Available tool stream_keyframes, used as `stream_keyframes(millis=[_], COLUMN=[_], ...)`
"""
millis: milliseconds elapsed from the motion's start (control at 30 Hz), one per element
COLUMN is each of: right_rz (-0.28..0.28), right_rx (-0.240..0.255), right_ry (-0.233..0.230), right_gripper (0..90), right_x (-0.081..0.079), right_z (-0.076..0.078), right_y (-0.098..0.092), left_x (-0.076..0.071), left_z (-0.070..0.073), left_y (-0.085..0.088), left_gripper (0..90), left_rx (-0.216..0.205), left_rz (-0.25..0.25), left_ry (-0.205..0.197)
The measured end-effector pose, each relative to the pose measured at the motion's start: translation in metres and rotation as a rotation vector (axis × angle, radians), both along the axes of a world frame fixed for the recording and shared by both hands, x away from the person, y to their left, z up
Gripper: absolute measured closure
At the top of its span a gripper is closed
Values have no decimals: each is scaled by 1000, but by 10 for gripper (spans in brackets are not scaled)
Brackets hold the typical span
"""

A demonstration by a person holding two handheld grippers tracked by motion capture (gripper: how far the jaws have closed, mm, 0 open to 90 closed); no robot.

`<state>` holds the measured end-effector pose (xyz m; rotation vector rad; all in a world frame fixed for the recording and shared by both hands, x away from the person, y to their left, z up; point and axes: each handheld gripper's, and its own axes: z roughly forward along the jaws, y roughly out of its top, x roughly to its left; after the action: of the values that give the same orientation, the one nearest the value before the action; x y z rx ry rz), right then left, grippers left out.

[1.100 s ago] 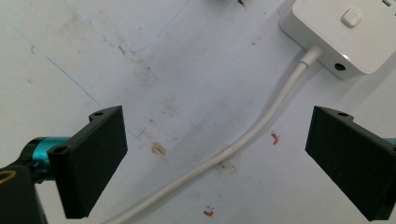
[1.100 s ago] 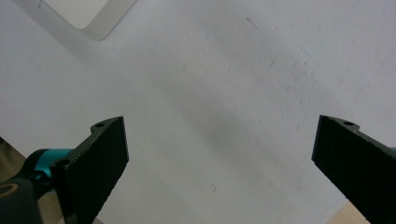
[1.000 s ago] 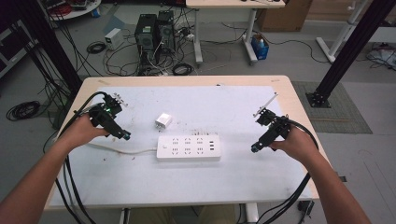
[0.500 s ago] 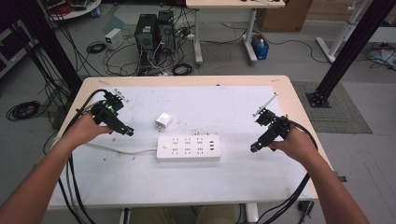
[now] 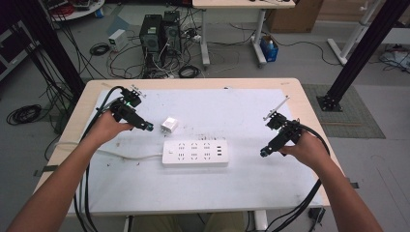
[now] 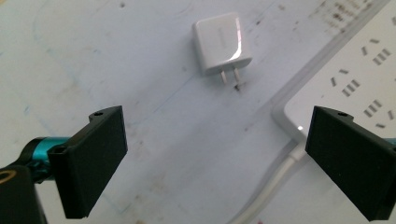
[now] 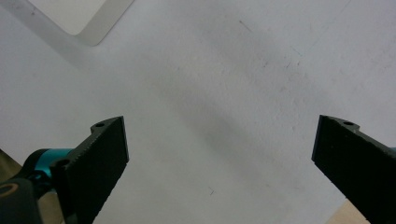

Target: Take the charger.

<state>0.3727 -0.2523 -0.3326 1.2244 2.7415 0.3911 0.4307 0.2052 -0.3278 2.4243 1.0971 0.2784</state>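
- I have the left tool (image 5: 150, 127) hovering just short of the charger (image 5: 169, 125), jaws spread wide with nothing between them; in the left gripper view the charger (image 6: 222, 43) lies ahead of the gap, well clear of both jaws.
- The right tool (image 5: 263, 153) hangs off the right end of the power strip (image 5: 195, 153), also spread wide and empty; in its own view a corner of the strip (image 7: 84, 16) sits at the top left.
- The charger lies flat on the desk (image 5: 251, 108), just beyond the strip's upper left corner, near it but not touching.
- As I read it, the step in hand is picking up the charger with the left tool.
- To do it well, I would move forward until the body sits centred between the jaws, then close across its two flat sides, keeping off the prongs (image 6: 231, 77).
- In the left gripper view the long axis runs from body to prongs, slightly tilted, and the prongs point back towards my tool and the strip (image 6: 355, 88).
- I would grip near the back of the body, leaving the prongs free for a socket.
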Motion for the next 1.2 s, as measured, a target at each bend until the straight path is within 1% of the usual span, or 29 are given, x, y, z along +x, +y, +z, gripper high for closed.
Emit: stream_keyframes(millis=[67, 100, 167, 233, 267, 433, 467, 500, 567, 667, 733, 800, 933, 967, 1100, 1167, 1200], right_rz=[1, -2, -7, -8, 0, -7, -8, -7, -2, -4, -3, -6, -10, -10, -13, -10, -12], right_rx=[9, 9, 12, 10, 10, 12, 12, 10, 8, 5, 4, 3, 6, 6, 6, 8, 8], right_ry=[-4, -6, -9, -9, -12, -14, -14, -14, -15, -17, -15, -14, -11, -9, -5, -6, -4], right_gripper=[31, 31, 32, 32, 31, 32, 32, 32, 31, 32, 31, 31, 31, 32, 32, 32, 32], right_x=[0, 0, 0, 0, 1, 2, 2, 2, 3, 4, 4, 4, 4, 4, 5, 6, 6], right_z=[0, 0, 0, 0, 0, 0, 0, -1, -1, -2, -2, -3, -4, -5, -7, -8, -8], right_y=[-1, -1, -1, 0, 0, 0, 0, 0, 1, 1, 1, 1, 0, 0, 0, -1, -1], left_x=[4, 5, 9, 12, 14, 23, 23, 27, 31, 35, 38, 40, 44, 45, 48, 50, 50], left_z=[-2, -3, -4, -6, -8, -17, -17, -23, -28, -38, -44, -50, -61, -63, -73, -77, -78], left_y=[-6, -9, -13, -17, -18, -24, -24, -27, -31, -37, -41, -45, -51, -53, -56, -58, -59], left_gripper=[55, 55, 55, 55, 55, 56, 56, 56, 55, 56, 55, 56, 56, 56, 59, 60, 92], left_rx=[4, -1, 4, -10, -12, -19, -19, -14, -17, -8, -4, -11, 3, 7, 36, 43, 41], left_rz=[-7, 3, 6, 20, 25, 56, 56, 67, 77, 84, 75, 85, 97, 103, 110, 116, 115], left_ry=[-6, -7, -9, -11, -10, -14, -14, -17, -16, -17, -8, -4, -3, 4, 10, 8, 10])
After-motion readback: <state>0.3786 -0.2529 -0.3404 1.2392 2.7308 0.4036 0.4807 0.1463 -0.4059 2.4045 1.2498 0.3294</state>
